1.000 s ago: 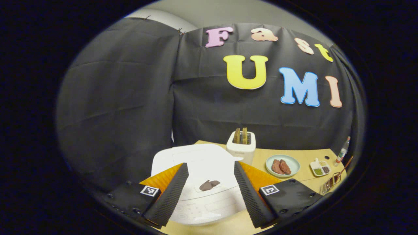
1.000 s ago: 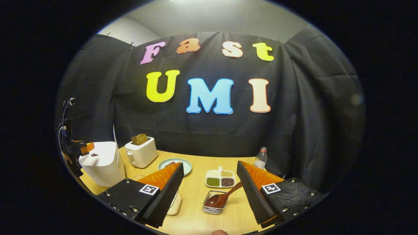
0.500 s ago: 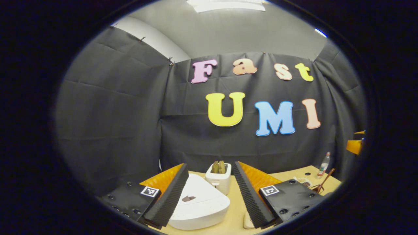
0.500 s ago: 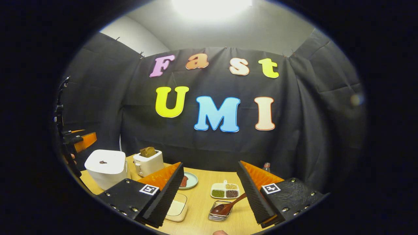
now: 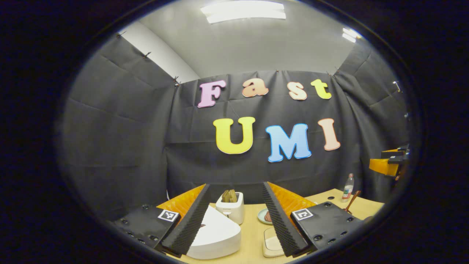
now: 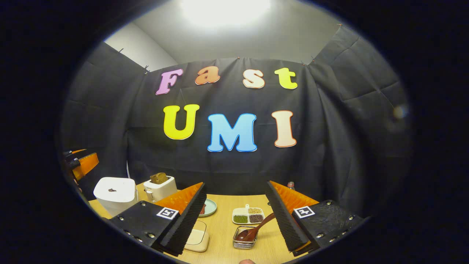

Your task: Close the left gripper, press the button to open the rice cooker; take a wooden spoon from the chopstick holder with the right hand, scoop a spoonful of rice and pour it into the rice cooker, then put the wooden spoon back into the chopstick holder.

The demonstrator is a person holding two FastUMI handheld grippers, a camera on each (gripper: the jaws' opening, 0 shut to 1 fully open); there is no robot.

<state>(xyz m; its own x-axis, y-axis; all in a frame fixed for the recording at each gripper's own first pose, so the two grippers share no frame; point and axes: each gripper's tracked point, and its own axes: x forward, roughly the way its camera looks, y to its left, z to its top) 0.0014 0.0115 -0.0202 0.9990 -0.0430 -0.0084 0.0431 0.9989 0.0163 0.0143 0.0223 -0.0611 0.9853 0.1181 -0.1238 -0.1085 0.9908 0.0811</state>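
Wooden spoon (image 6: 256,228) is seen at the bottom middle of the right gripper view, its bowl down in the small wire chopstick holder (image 6: 244,238) and its handle leaning up to the right. It is judged to be light and stiff, a bit smooth, and best taken by the bare handle. The right gripper (image 6: 237,229) is spread wide and nothing is held. The white rice cooker (image 6: 115,194) is seen at the lower left, lid down, so both an early and a late stage are fitted. The left gripper (image 5: 232,225) is also spread wide with nothing in it, up over the cooker's near edge. Open table (image 6: 220,227) is left around the holder, but the dish of beans (image 6: 247,216) is set just behind it and the flat rice box (image 6: 196,238) to its left, so care is needed there.
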